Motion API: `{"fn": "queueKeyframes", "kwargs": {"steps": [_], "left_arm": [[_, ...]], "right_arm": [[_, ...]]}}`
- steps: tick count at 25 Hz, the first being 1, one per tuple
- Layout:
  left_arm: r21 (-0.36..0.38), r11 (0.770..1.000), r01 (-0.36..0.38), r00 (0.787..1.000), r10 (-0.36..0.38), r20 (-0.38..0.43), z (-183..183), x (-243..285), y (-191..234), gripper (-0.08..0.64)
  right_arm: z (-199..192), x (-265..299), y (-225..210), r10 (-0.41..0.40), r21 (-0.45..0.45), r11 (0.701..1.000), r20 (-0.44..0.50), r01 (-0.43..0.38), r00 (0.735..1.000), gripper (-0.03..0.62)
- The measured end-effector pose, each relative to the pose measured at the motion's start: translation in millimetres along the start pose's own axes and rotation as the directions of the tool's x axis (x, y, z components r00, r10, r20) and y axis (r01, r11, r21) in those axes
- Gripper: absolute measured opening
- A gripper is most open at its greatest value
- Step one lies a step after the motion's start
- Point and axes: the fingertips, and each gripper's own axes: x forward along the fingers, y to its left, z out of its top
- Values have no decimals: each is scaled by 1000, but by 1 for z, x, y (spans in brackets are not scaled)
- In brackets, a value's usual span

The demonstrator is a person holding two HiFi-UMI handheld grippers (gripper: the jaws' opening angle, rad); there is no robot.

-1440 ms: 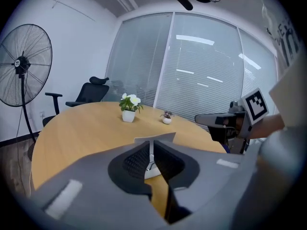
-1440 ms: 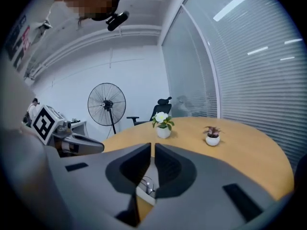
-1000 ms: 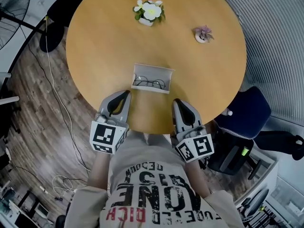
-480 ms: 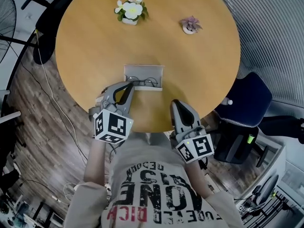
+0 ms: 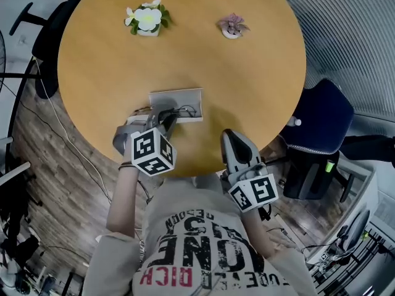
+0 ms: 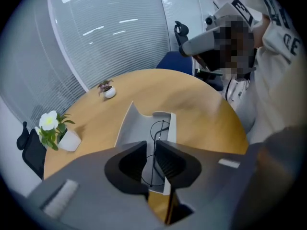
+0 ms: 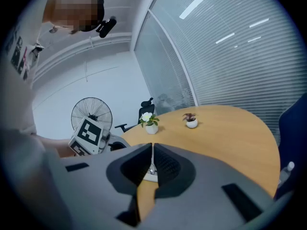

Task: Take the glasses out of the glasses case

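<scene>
While the glasses [image 6: 162, 128] lie in the open glasses case [image 6: 129, 131], the left gripper [image 6: 152, 146] has come down over them.
Its jaws have just been opening and now straddle the wire frame without pinching it, so the grasp looks next; the right gripper [image 5: 234, 137] stays clenched and empty at the worktop [image 5: 247, 73] edge.

The left gripper [image 5: 164, 119] has been rolled and brought down from the table [image 5: 253, 79] edge to the glasses case [image 5: 185, 95], its jaws just opened astride the glasses [image 6: 161, 127].
</scene>
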Motion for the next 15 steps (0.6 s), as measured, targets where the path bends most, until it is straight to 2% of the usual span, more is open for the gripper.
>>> {"fn": "queueKeyframes", "kwargs": {"steps": [6, 15], "left_arm": [[69, 989, 133, 987, -126, -103, -12, 23, -8, 71], [68, 978, 195, 965, -180, -189, -16, 38, -6, 71]], "right_arm": [[1, 8, -9, -25, 9, 1000, -10, 25, 1000, 22], [1, 14, -15, -39, 17, 999, -31, 39, 999, 21]]}}
